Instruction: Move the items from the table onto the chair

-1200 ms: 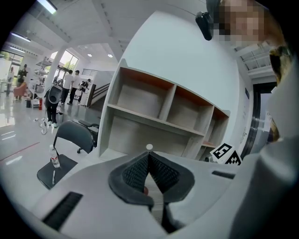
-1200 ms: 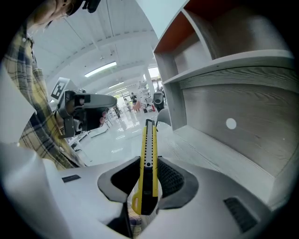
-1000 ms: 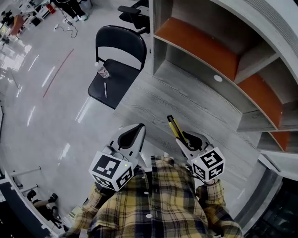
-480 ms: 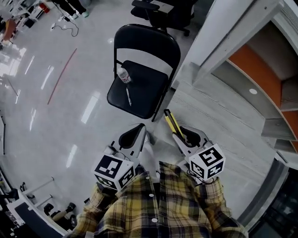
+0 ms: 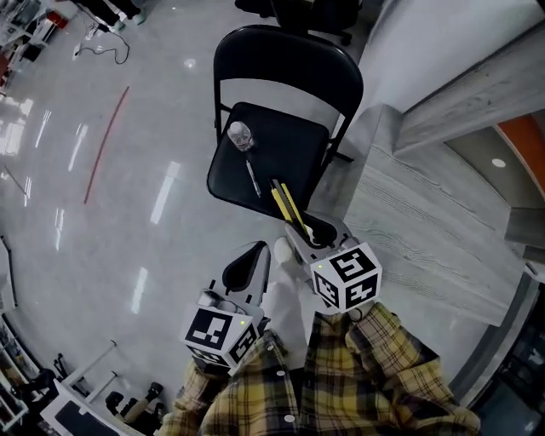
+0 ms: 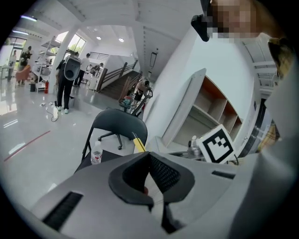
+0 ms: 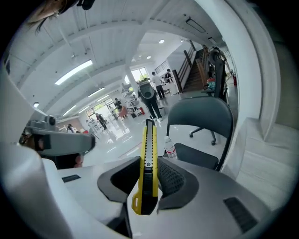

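Note:
A black folding chair (image 5: 285,149) stands on the glossy floor just ahead. On its seat are a small clear water bottle (image 5: 240,134) and a pen (image 5: 253,177). My right gripper (image 5: 303,232) is shut on a yellow utility knife (image 5: 284,204), whose tip reaches over the seat's near edge. In the right gripper view the knife (image 7: 148,149) stands upright between the pads, with the chair (image 7: 201,116) and bottle (image 7: 170,148) beyond. My left gripper (image 5: 254,249) hangs beside it, lower left, with jaws shut and nothing in them. The left gripper view shows the chair (image 6: 117,127) and bottle (image 6: 96,152).
The grey wood-grain table (image 5: 417,230) runs along the right, with an orange-panelled shelf unit (image 5: 524,140) behind it. An office chair (image 5: 298,8) stands past the folding chair. A red line (image 5: 106,140) crosses the floor at left. People stand far off in the hall.
The view has swung from the table toward the chair, which is now closer and centred. My right gripper has carried the knife left and forward to the seat's edge. The left gripper stayed shut.

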A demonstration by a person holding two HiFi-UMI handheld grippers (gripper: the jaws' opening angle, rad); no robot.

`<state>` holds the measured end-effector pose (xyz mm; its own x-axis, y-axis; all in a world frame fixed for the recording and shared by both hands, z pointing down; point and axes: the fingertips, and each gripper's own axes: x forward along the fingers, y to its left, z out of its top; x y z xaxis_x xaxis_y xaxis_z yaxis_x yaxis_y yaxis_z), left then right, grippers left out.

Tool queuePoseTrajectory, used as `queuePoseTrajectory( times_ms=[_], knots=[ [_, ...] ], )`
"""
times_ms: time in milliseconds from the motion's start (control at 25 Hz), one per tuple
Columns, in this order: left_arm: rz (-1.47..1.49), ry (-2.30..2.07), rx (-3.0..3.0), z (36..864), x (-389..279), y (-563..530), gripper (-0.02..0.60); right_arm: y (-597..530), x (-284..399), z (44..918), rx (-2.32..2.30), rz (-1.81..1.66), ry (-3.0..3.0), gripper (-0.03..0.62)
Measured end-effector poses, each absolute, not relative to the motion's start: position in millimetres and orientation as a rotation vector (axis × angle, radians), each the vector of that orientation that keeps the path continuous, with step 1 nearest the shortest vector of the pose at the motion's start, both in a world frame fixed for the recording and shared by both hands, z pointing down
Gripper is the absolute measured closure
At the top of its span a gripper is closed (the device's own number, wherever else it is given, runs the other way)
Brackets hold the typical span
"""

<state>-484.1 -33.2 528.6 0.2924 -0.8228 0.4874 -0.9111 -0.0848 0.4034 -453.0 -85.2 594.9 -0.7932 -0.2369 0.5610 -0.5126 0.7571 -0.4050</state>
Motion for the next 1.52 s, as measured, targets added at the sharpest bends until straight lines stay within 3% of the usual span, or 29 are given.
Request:
queuePoseTrajectory(
  times_ms=[520,840,1240,1520],
  knots=[
    [0.160,-1.495,1.732,675.1,-526.1,-16.7,0.577,-159.5,-520.9,846.1,0.899,0.918,-2.129,0.468],
    [0.175,-1.498,1.658,716.6,-556.7,3.6,0.577,-172.5,-512.0,975.1,1.042,0.854,-1.845,0.468],
    [0.169,-1.503,1.638,721.0,-565.9,3.8,0.577,-170.1,-507.5,1011.3,0.936,0.758,-1.782,0.467],
    [0.149,-1.474,1.683,698.5,-548.0,-5.4,0.577,-154.1,-525.7,944.9,0.998,0.946,-1.915,0.465]
  ],
)
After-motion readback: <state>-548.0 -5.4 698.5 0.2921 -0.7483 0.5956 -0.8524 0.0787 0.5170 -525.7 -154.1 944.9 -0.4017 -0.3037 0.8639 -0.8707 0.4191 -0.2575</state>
